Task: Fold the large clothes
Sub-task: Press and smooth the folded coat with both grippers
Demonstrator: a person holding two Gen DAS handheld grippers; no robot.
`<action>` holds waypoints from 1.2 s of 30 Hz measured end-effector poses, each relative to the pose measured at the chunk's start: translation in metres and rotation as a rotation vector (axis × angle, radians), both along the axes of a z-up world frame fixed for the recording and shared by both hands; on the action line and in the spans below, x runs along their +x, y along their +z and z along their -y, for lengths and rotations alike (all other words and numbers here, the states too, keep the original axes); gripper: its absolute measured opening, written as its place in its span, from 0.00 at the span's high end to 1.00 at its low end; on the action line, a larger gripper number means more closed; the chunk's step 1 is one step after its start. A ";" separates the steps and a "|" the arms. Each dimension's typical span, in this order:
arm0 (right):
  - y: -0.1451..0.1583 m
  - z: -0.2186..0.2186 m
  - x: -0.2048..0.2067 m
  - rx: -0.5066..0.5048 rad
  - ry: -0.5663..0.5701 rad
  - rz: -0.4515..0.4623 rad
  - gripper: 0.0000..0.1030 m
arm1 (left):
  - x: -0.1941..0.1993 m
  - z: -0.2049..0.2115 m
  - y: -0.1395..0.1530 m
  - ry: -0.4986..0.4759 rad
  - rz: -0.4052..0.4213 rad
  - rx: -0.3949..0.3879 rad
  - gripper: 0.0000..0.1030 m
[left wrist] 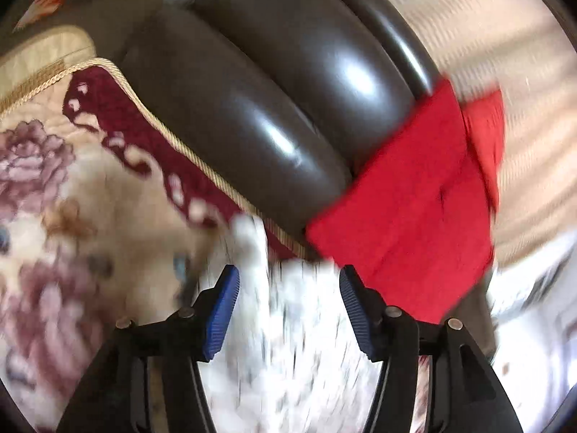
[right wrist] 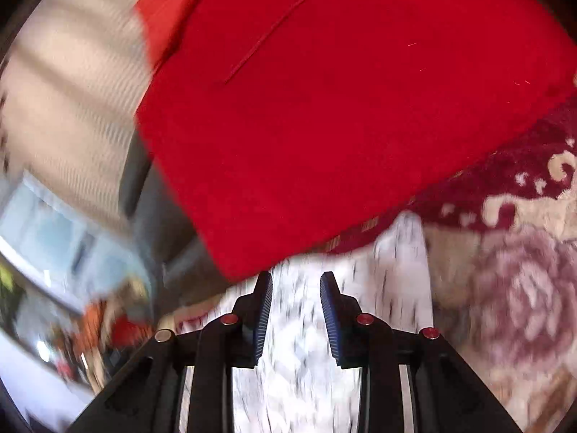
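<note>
Left hand-held gripper spread wide over the white speckled garment. Right hand-held gripper we see parted too, nothing pinched, red cloth just ahead.

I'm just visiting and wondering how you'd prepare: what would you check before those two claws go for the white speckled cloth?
1. Left gripper open: ok, fingers apart with nothing between them.
2. Right gripper open: ok, though its gap is narrower.
3. White cloth in front of both grippers: ok, it lies beyond the fingers in both views.
4. An edge or corner to grab: cannot tell, the pictures are blurred.
5. Red cloth out of the way: not ok, its edge lies just beyond the right gripper's fingertips.
6. White cloth lying flat on the floral cover: cannot tell.
</note>
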State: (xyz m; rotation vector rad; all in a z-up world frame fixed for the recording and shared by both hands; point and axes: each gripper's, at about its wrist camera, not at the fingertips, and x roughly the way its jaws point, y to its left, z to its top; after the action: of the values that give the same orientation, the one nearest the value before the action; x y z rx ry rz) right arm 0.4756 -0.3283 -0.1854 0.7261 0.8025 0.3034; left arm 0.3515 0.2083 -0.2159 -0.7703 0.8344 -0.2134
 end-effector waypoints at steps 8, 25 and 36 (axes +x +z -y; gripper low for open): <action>-0.003 -0.083 -0.089 -0.328 0.172 -0.020 0.28 | -0.084 0.070 -0.026 -0.092 -0.093 0.438 0.28; -0.052 -0.057 -0.122 -0.302 0.022 -0.190 0.56 | -0.086 0.122 -0.005 -0.123 -0.107 0.565 0.24; -0.007 -0.082 -0.049 -0.314 0.029 -0.138 0.56 | 0.034 0.151 -0.021 -0.146 -0.244 0.596 0.24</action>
State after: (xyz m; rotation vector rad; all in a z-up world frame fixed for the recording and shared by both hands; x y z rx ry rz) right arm 0.4271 -0.2459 -0.1927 0.4431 0.9664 0.1489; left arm 0.3855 0.0574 -0.2366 -0.1749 1.1170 0.0076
